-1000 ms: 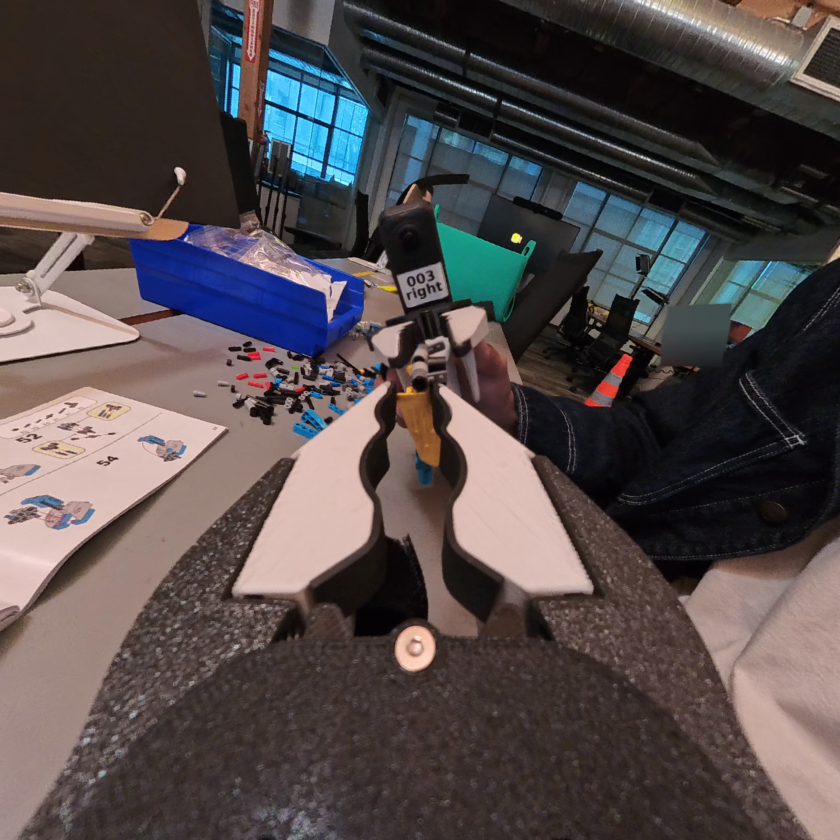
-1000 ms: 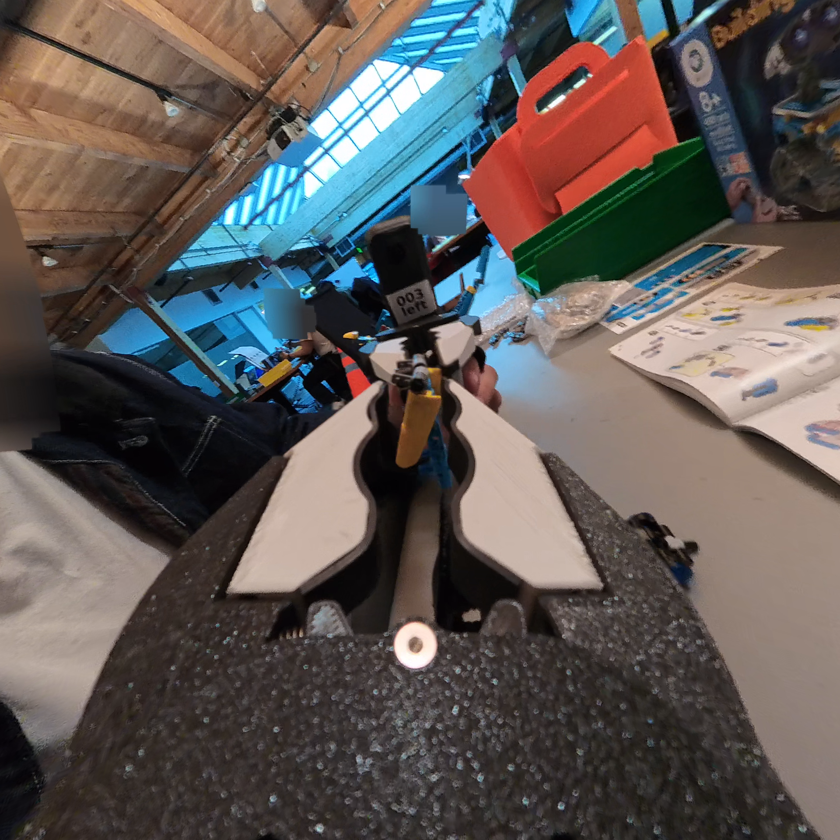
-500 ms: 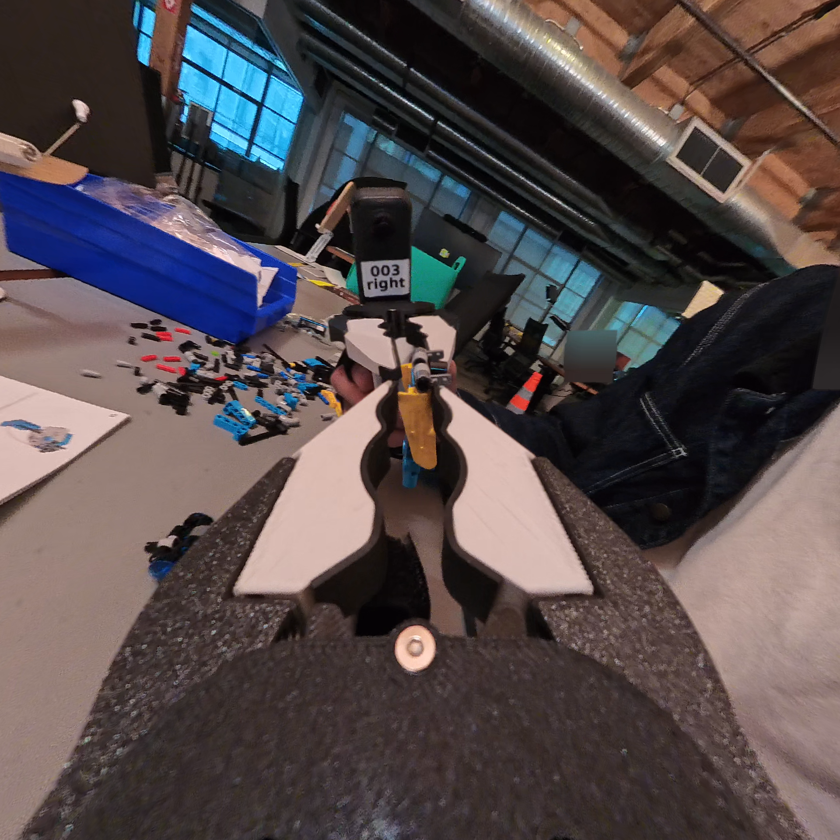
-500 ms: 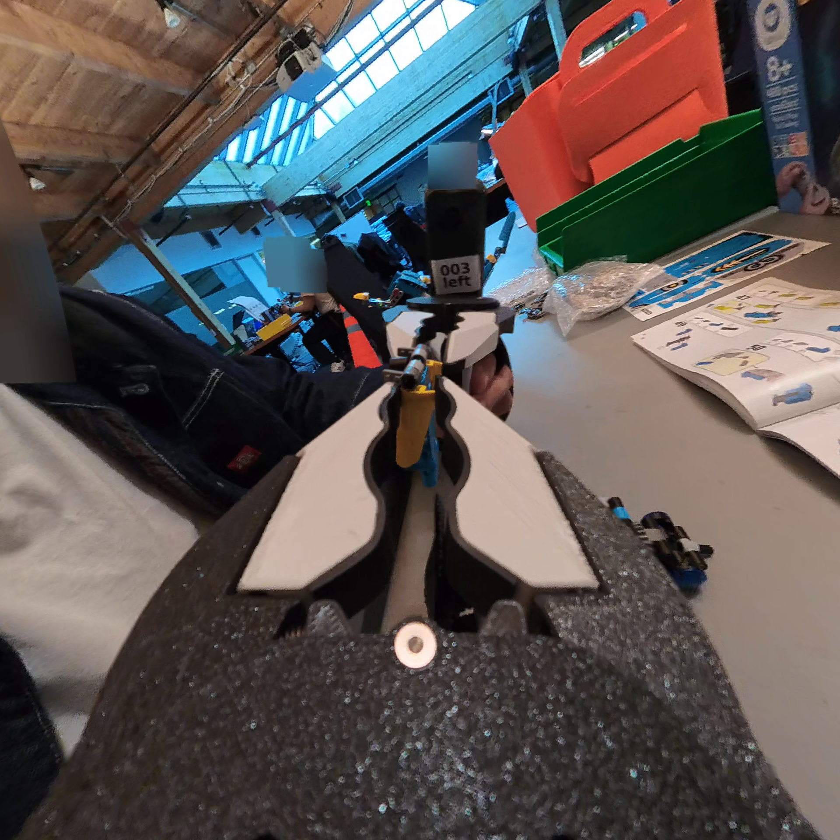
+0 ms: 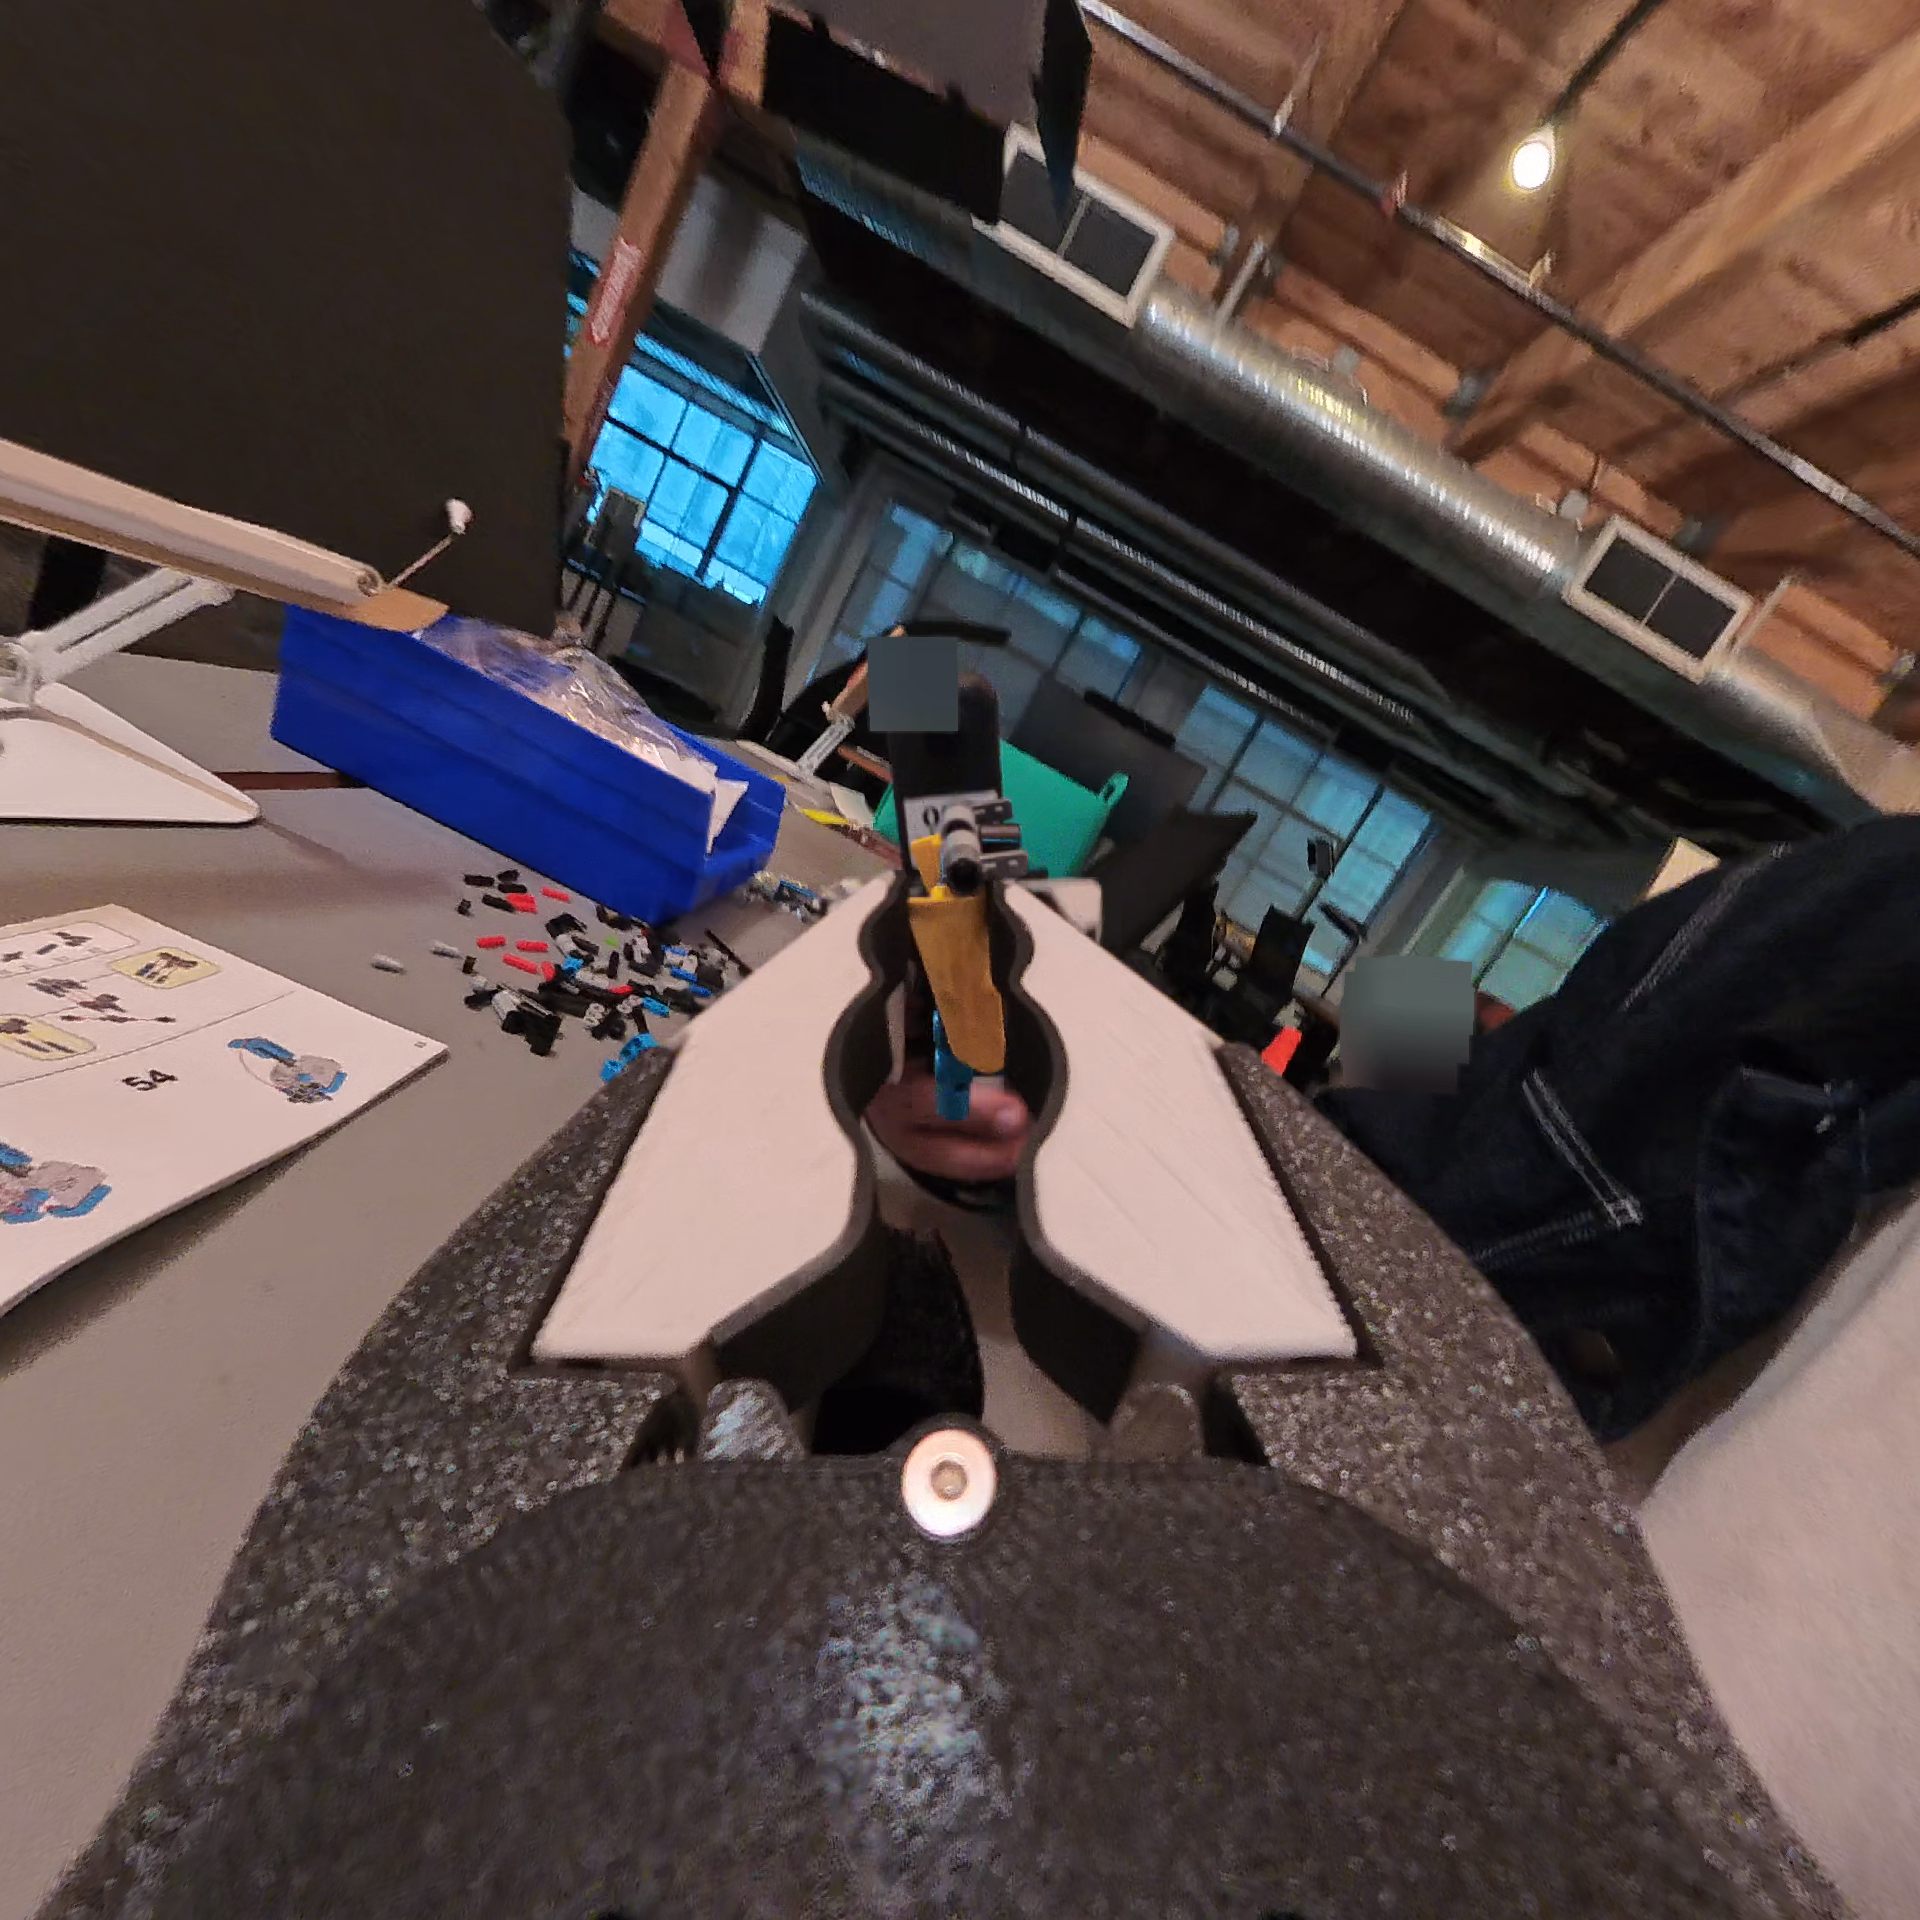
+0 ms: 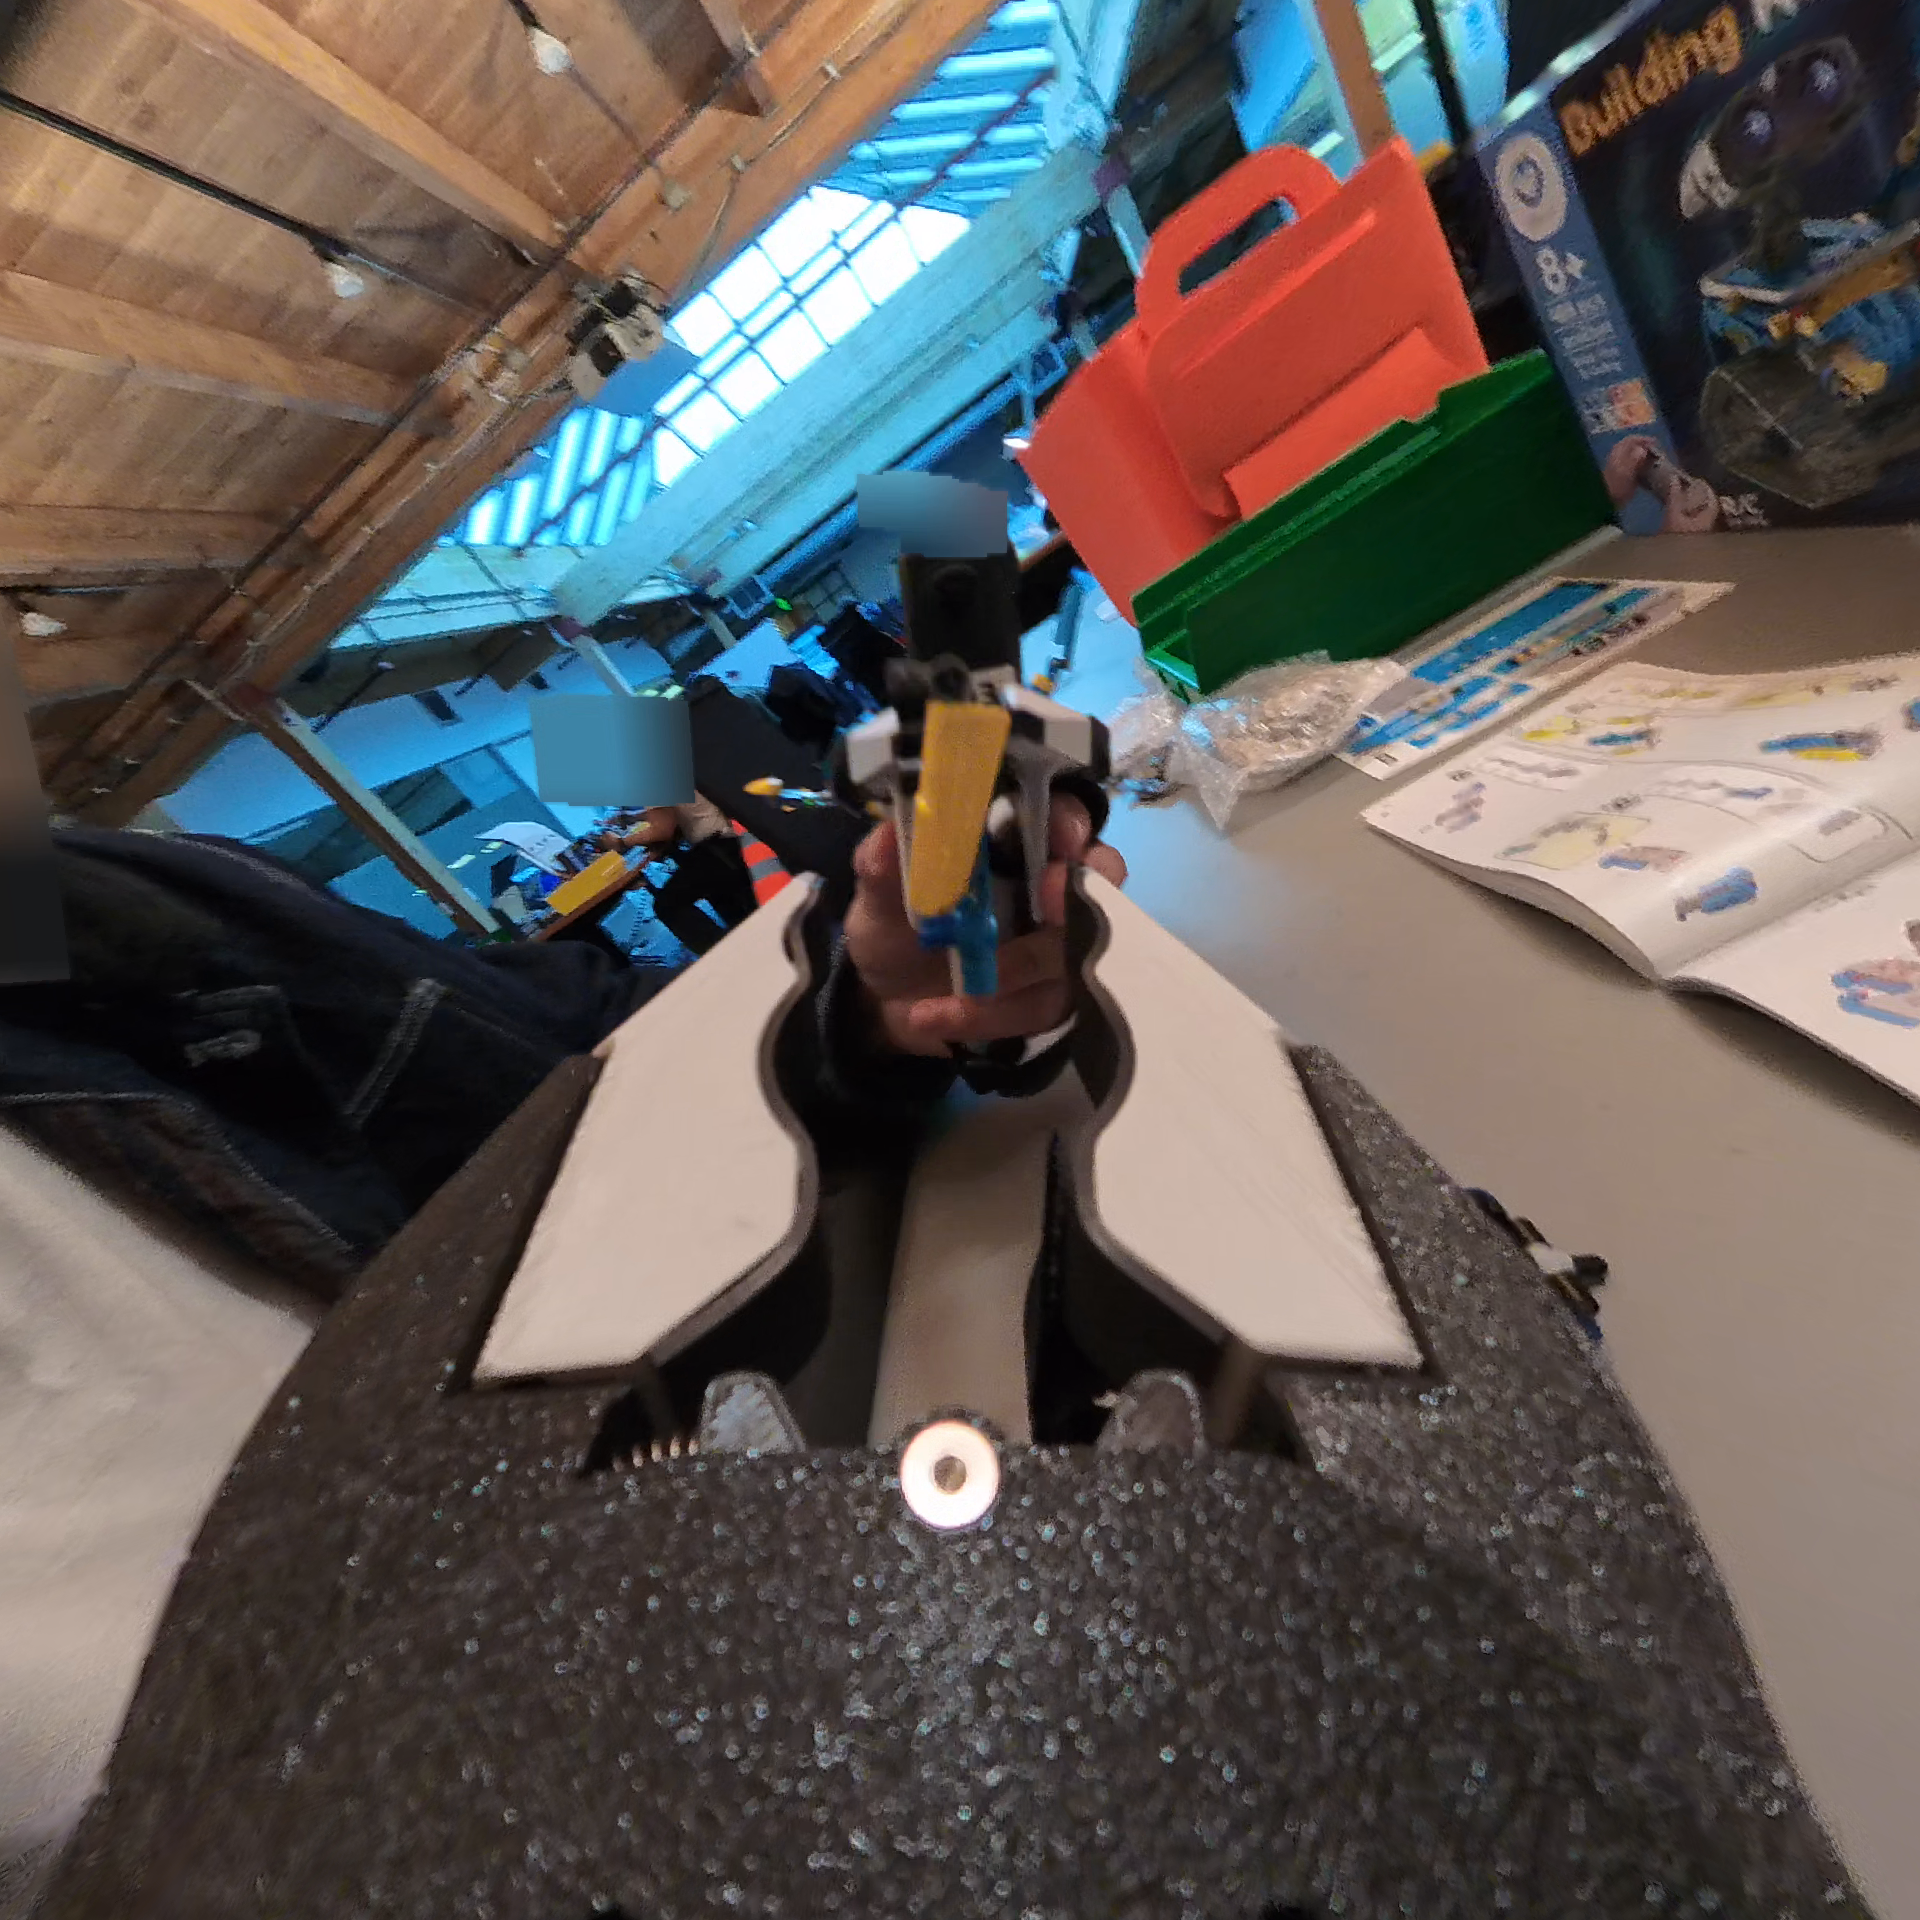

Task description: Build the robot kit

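The left gripper (image 5: 951,894) is closed on a small brick model (image 5: 961,987) — yellow panel, blue and black bits — held above the grey table (image 5: 260,1403), with an open instruction booklet (image 5: 156,1039), a scatter of loose pieces (image 5: 582,977) and a blue bin (image 5: 509,769) off to its left. The right gripper (image 6: 948,894) stands wide open and holds nothing — the model (image 6: 951,821) sits just beyond its fingertips, in the other gripper's grasp, and a green tray (image 6: 1371,540) and orange carrier (image 6: 1268,343) stand farther right.

Both wrist cameras sit low over the worktop (image 5: 312,1351), tilted upward and facing each other closely; both see the yellow-and-blue brick assembly (image 5: 961,987) between them.
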`<state>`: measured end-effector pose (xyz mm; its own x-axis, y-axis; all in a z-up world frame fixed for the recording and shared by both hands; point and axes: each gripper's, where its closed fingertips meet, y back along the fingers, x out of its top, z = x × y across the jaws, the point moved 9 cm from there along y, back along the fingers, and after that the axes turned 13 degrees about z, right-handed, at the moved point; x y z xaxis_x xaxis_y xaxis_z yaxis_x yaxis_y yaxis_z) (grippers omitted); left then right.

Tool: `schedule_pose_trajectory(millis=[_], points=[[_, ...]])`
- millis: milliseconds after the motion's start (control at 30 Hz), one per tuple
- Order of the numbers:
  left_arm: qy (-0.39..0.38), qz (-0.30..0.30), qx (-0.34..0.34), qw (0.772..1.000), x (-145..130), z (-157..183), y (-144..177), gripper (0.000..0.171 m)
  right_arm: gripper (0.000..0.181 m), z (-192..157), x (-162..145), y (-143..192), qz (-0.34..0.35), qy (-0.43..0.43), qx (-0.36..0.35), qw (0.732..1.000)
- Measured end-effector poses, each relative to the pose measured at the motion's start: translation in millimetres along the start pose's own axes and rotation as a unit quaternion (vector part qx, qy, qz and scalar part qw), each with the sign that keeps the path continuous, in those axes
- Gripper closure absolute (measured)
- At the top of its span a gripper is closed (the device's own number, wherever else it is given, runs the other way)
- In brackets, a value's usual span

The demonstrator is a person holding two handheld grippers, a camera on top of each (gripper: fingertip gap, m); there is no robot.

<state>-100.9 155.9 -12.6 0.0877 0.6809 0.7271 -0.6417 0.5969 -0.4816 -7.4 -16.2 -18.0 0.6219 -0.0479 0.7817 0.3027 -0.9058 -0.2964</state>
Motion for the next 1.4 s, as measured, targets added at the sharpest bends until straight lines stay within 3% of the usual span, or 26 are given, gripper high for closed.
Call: schedule_pose_trajectory(millis=[100, 233, 433, 633, 833, 1133, 1233, 1400], points=[[0.034, 0.026, 0.008, 0.999, 0, -6, 2, 0.157, 0.145, 7, -18, -13, -0.012, -0.021, -0.043, 0.999], [0.044, 0.025, 0.02, 0.999, -3, -12, 1, 0.157, 0.165, 6, -17, -13, 0.042, -0.056, -0.039, 0.997], [-0.054, -0.03, 0.023, 0.998, -12, -3, -3, 0.156, 0.166, -4, -19, 1, 0.016, -0.058, -0.056, 0.997], [-0.13, -0.051, 0.018, 0.99, -17, 5, -7, 0.156, 0.167, -9, -25, 10, 0.034, -0.095, -0.052, 0.994], [0.02, -0.07, 0.005, 0.997, -24, -7, -8, 0.15, 0.166, -5, -21, 12, 0.056, -0.093, -0.056, 0.993], [0.012, -0.085, 0.006, 0.996, -31, -8, -10, 0.16, 0.165, -7, -18, 15, 0.049, 0.004, -0.094, 0.994], [0.027, -0.095, 0.014, 0.995, -32, -12, -8, 0.16, 0.148, -9, -9, 21, 0.079, -0.018, -0.061, 0.995], [0.048, -0.11, 0.002, 0.993, -36, -12, -10, 0.16, 0.152, 0, -8, 25, 0.045, -0.019, -0.081, 0.995]])
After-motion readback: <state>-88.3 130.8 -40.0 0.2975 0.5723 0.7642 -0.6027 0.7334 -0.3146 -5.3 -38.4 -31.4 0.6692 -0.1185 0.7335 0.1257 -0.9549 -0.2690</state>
